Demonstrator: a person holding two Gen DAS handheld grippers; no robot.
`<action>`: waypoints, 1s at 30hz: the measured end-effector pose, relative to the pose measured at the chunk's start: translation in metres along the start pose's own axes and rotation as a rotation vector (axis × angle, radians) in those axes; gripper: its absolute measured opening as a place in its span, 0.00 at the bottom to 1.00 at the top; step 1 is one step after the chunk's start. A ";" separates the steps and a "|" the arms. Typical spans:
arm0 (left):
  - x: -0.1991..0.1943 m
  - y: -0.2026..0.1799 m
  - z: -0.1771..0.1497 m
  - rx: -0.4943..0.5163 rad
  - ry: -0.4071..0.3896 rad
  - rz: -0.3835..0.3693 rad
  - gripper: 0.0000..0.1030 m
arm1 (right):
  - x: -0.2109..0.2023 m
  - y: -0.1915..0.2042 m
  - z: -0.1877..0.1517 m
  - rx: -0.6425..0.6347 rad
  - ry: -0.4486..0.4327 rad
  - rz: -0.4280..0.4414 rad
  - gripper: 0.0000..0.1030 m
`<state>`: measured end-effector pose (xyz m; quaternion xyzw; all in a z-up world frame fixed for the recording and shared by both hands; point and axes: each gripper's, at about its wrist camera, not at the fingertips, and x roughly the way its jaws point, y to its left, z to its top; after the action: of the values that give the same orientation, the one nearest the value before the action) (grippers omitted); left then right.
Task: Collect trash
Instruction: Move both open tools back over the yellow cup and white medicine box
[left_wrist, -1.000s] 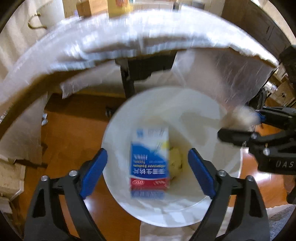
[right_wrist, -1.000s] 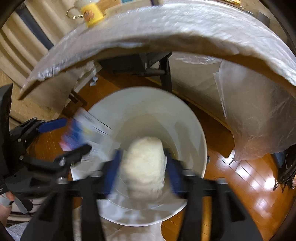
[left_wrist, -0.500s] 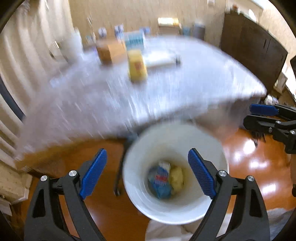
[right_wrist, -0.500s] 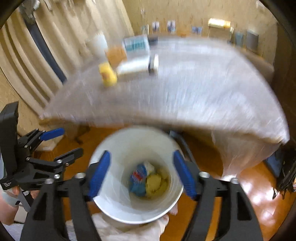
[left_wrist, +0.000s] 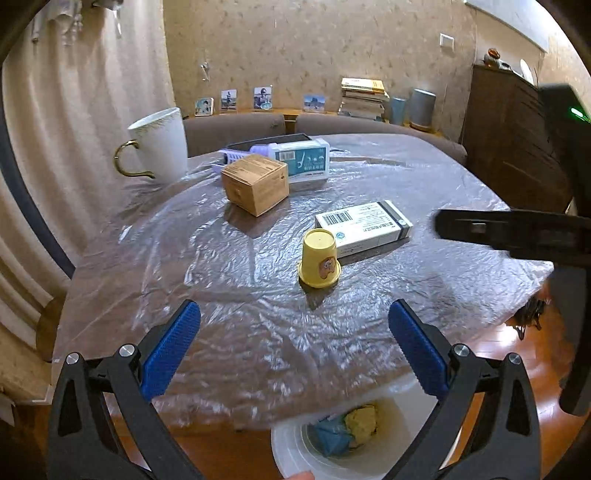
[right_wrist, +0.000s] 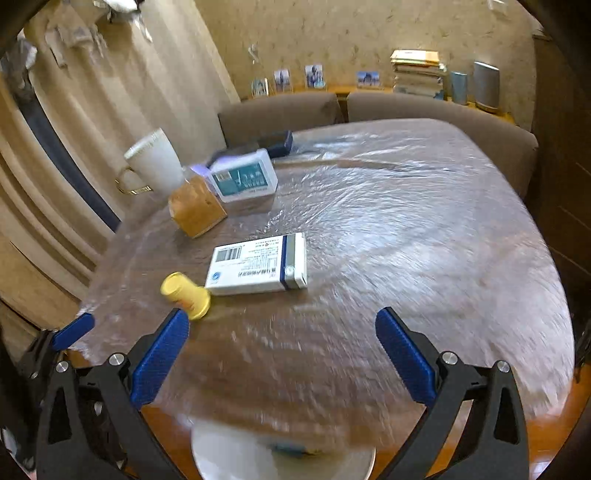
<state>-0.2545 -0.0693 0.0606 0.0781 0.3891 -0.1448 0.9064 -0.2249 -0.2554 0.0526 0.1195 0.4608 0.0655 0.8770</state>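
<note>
Both grippers had swung up from over the white bin to face the table, and what they had carried now lay in the bin. Left gripper and right gripper stood empty, jaws spread wide. I judged a fresh pick was beginning. The flat white box lay on the table just beside an upturned yellow cup, its long axis crosswise, barcode end leftward; gripping it across its narrow width looked best.

Warm, dim indoor light; glare streaks on the plastic sheet covering the table. Left view sharp, right view motion-blurred. Fisheye bends and darkens edges; short soft shadows
</note>
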 end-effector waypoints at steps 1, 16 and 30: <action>0.005 0.000 0.001 0.006 0.005 0.001 0.99 | 0.013 0.003 0.004 -0.007 0.017 -0.012 0.96; 0.044 0.009 0.014 0.045 0.034 -0.016 0.99 | 0.089 0.043 0.031 -0.116 0.095 -0.086 0.96; 0.078 0.003 0.036 0.087 0.049 -0.044 0.99 | 0.091 0.015 0.049 -0.079 0.077 -0.144 0.94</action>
<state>-0.1783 -0.0913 0.0286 0.1125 0.4062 -0.1794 0.8889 -0.1327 -0.2277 0.0117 0.0487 0.4985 0.0252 0.8652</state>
